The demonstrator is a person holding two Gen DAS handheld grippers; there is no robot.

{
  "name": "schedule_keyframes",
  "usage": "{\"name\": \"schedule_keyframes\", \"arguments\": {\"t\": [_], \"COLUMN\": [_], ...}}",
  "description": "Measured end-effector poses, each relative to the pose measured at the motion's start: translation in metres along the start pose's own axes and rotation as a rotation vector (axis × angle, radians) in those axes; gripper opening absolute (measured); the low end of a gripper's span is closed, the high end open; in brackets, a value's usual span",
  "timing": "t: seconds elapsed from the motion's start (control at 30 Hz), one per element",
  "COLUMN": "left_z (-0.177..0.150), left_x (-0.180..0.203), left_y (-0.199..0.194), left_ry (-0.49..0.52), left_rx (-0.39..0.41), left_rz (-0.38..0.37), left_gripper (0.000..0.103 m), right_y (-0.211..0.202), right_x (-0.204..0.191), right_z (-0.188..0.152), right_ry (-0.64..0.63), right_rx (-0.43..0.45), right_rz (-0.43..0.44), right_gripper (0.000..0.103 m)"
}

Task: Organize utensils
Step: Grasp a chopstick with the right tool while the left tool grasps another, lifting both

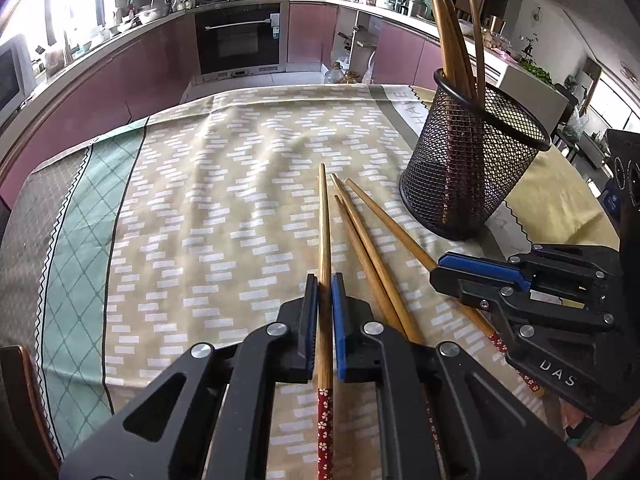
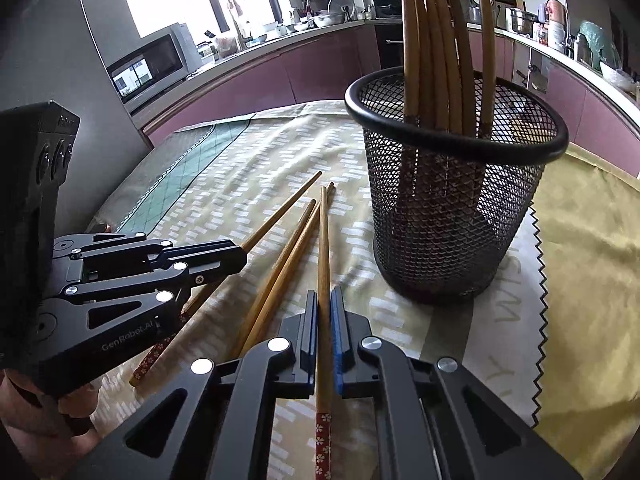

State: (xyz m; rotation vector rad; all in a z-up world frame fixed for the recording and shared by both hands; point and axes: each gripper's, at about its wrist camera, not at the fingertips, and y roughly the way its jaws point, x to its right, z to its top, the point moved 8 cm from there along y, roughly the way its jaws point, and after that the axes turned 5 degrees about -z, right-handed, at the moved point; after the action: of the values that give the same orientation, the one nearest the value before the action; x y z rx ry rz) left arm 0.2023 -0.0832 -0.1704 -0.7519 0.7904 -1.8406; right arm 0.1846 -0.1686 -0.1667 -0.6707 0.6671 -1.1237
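Four wooden chopsticks with red flowered ends lie fanned on the patterned tablecloth. My left gripper is shut on the leftmost chopstick, which runs straight out between its pads. To the right, my right gripper is shut on the rightmost chopstick. Two loose chopsticks lie between them. In the right wrist view, the right gripper clamps its chopstick, and the left gripper clamps the other. A black mesh holder with several chopsticks upright in it stands just beyond.
The mesh holder stands right of the fan, near a yellow cloth. The table's far edge drops toward maroon kitchen cabinets, an oven and a microwave. A person's hand holds the left gripper's handle.
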Motion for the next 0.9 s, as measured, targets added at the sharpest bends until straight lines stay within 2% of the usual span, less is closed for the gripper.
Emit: {"name": "schedule_keyframes", "arguments": {"t": [0.53,0.9], "left_z": [0.001,0.003], "left_x": [0.007,0.022], "left_y": [-0.043,-0.070], "left_ry": [0.010,0.026], "left_rx": [0.065,0.106], "left_rz": [-0.054,-0.101], "left_gripper": [0.008,0.008], "right_y": [-0.036,-0.059], "right_x": [-0.008,-0.007], "right_z": [0.001,0.006], "right_ry": [0.005,0.004], "right_rx": [0.060,0.117], "right_rz": [0.100,0.135], "right_gripper": [0.006,0.006]}}
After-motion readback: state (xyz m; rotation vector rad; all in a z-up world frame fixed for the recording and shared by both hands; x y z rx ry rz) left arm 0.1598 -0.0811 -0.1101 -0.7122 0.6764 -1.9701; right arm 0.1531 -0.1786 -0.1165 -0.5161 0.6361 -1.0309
